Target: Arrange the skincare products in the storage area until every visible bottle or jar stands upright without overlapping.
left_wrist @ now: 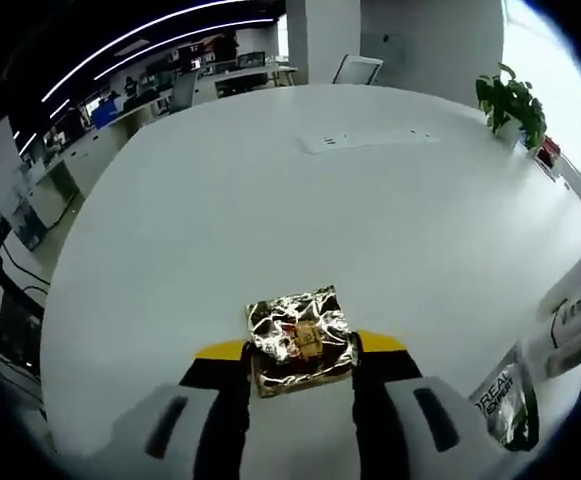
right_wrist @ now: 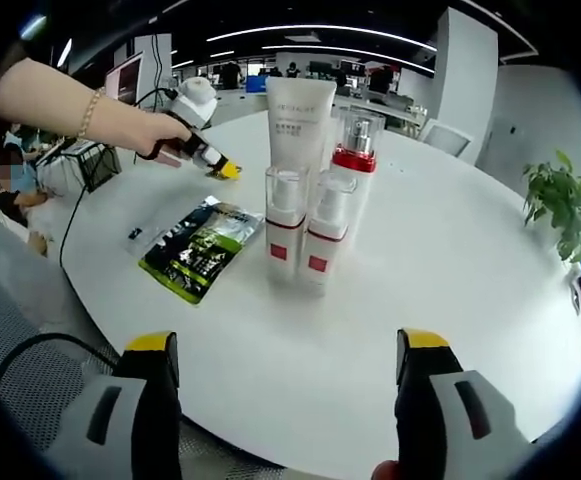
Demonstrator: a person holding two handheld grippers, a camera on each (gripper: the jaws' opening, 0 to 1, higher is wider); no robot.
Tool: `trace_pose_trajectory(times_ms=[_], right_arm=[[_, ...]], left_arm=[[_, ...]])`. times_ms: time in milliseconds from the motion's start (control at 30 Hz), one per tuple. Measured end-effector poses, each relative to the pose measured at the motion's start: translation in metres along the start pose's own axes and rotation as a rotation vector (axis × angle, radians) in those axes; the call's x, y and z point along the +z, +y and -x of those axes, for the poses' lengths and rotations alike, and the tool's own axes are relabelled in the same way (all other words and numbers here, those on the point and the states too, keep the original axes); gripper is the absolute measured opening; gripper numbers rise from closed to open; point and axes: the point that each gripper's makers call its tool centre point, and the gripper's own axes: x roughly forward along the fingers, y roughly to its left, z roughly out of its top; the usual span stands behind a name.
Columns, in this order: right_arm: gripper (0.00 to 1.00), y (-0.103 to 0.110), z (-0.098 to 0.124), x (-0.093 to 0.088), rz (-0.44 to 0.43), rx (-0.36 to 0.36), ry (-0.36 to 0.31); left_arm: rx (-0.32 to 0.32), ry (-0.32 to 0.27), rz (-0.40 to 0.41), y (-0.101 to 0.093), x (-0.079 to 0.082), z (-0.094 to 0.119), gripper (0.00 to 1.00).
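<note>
The left gripper (left_wrist: 301,372) is clamped on a crinkled foil packet (left_wrist: 301,340) above the white table (left_wrist: 270,200). The right gripper (right_wrist: 290,355) has its jaws wide apart, holding nothing. Beyond it, four bottles (right_wrist: 315,195) stand upright, close together; they may be touching. A green sachet (right_wrist: 194,246) lies flat just left of the bottles

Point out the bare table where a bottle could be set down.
Bare table lies right of the bottles, toward the plant, and in front of them toward the right gripper. Crowded: bottles clustered, green sachet at their left, left gripper beyond.
</note>
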Motion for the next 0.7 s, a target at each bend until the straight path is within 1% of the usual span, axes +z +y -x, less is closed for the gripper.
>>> trace_pose_trajectory(times_ms=[100, 233, 300, 433, 500, 567, 633, 700], right_arm=[[0.89, 0.000, 0.000, 0.000, -0.003, -0.001, -0.002], [0.89, 0.000, 0.000, 0.001, -0.002, -0.004, -0.005], [0.90, 0.000, 0.000, 0.001, -0.001, -0.003, -0.005], [0.90, 0.000, 0.000, 0.002, 0.003, -0.001, -0.008], [0.90, 0.000, -0.001, 0.001, 0.004, -0.001, -0.009], [0.90, 0.000, -0.002, 0.000, 0.005, 0.000, -0.013], [0.90, 0.000, -0.002, 0.000, 0.006, 0.001, -0.015], [0.90, 0.000, -0.002, 0.000, 0.006, 0.001, -0.019]], left_arm=[[-0.010, 0.003, 0.009, 0.000, -0.001, -0.001, 0.40], [-0.019, 0.004, -0.015, -0.004, -0.002, 0.002, 0.39], [-0.020, 0.004, -0.027, -0.003, -0.002, 0.002, 0.39], [-0.040, -0.020, -0.043, -0.006, 0.004, 0.011, 0.39], [-0.044, -0.028, -0.048, -0.005, 0.005, 0.010, 0.39], [-0.049, -0.036, -0.052, -0.005, 0.008, 0.016, 0.39], [-0.049, -0.043, -0.054, -0.003, 0.011, 0.014, 0.38], [-0.062, -0.048, -0.062, -0.004, 0.012, 0.020, 0.38]])
